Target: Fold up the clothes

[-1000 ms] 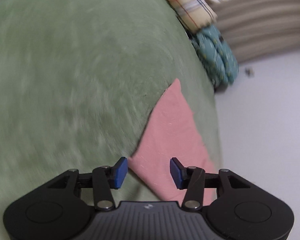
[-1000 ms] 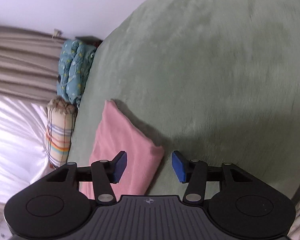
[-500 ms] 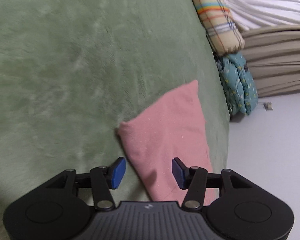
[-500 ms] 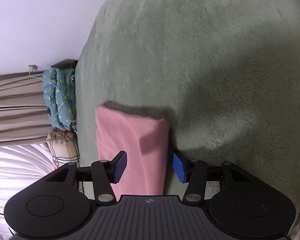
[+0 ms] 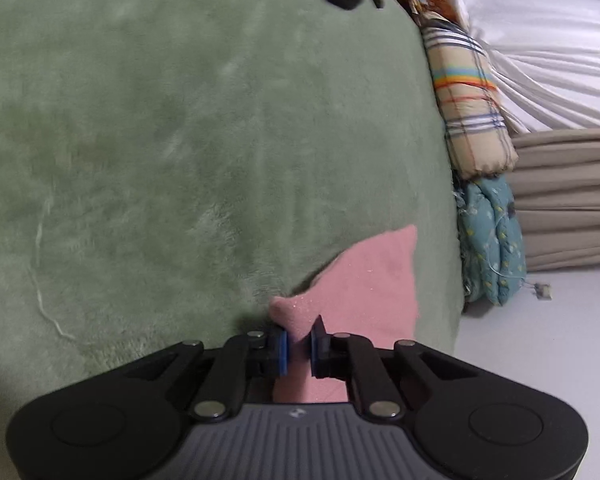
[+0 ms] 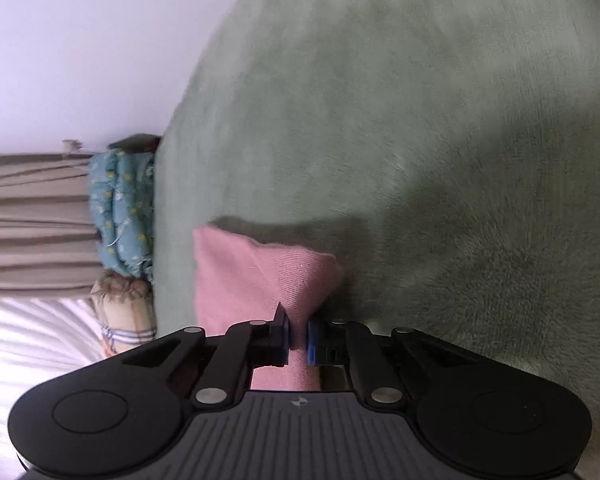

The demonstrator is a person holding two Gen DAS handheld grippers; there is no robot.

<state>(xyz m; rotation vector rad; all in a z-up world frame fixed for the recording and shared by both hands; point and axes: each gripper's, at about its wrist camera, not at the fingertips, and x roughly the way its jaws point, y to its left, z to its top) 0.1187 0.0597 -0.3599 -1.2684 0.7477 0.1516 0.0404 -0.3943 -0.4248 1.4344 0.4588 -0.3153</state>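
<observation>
Both tongs are pinched nearly closed on the pink cloth (image 5: 364, 280), each on a near corner.

Left tongs (image 5: 299, 346): blue pads have a bunched corner of the pink cloth between them, only a sliver of gap, filled by fabric. The rest of the cloth runs forward and to the right of the tongs, toward the edge of the green blanket (image 5: 180, 140).

Right tongs (image 6: 299, 340): same story, pads clamped on the other near corner. Here the cloth runs forward and to the left of the tongs.

So the cloth lies ahead of both tongs and between them, with its long axis pointing away from the tongs and the far short edge free on the blanket. Neither side is nearer; the grips look symmetric.

Judgement: the next fold likely hinges on that axis, carrying both near corners forward over the far edge together. If one side leads, the fold skews.

Beside the blanket edge: a teal quilted bundle (image 5: 494, 240), a plaid bundle (image 5: 466, 100), a beige curtain (image 6: 32, 220). None touching the cloth.
</observation>
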